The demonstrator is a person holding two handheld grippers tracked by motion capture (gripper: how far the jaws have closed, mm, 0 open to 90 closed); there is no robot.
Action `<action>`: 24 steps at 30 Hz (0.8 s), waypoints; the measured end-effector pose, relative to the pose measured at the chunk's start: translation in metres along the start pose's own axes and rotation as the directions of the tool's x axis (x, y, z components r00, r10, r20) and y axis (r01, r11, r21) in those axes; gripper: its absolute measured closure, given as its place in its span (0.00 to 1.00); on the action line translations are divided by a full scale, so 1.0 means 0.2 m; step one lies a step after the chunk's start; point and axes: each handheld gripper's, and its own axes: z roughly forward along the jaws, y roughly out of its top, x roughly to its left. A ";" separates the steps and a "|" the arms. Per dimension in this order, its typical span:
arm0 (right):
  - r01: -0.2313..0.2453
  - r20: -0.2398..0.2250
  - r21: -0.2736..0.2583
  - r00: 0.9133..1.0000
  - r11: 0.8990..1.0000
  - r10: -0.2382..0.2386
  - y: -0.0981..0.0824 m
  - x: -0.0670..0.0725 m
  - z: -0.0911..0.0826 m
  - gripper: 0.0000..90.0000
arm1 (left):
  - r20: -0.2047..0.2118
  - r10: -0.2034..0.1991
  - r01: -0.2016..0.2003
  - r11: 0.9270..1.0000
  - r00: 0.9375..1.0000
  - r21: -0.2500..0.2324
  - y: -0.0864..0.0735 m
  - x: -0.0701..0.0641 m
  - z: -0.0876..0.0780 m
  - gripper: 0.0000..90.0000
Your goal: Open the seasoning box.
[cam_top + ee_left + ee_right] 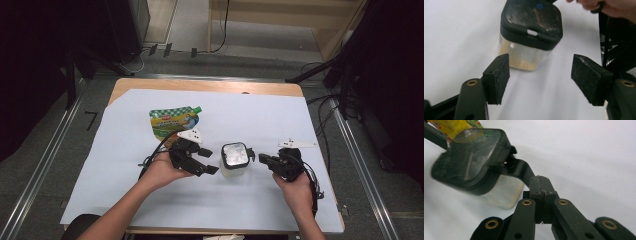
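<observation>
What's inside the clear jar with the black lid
Through the jar's clear wall a pale tan, grainy fill shows along the bottom. The black lid is shut and covers the top, so how high the fill reaches, and what it is, cannot be told.

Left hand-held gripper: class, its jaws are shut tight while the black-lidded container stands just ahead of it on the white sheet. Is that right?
Not quite. The left gripper view shows the left hand-held gripper with jaws wide open, not shut. The container does stand just ahead on the white sheet.
</observation>
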 end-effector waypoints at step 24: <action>0.044 0.000 0.078 0.999 0.996 -0.044 0.07 -0.02 0.22 1.00 | 0.009 0.026 -0.026 1.000 1.000 0.004 0.06 0.03 0.12 0.20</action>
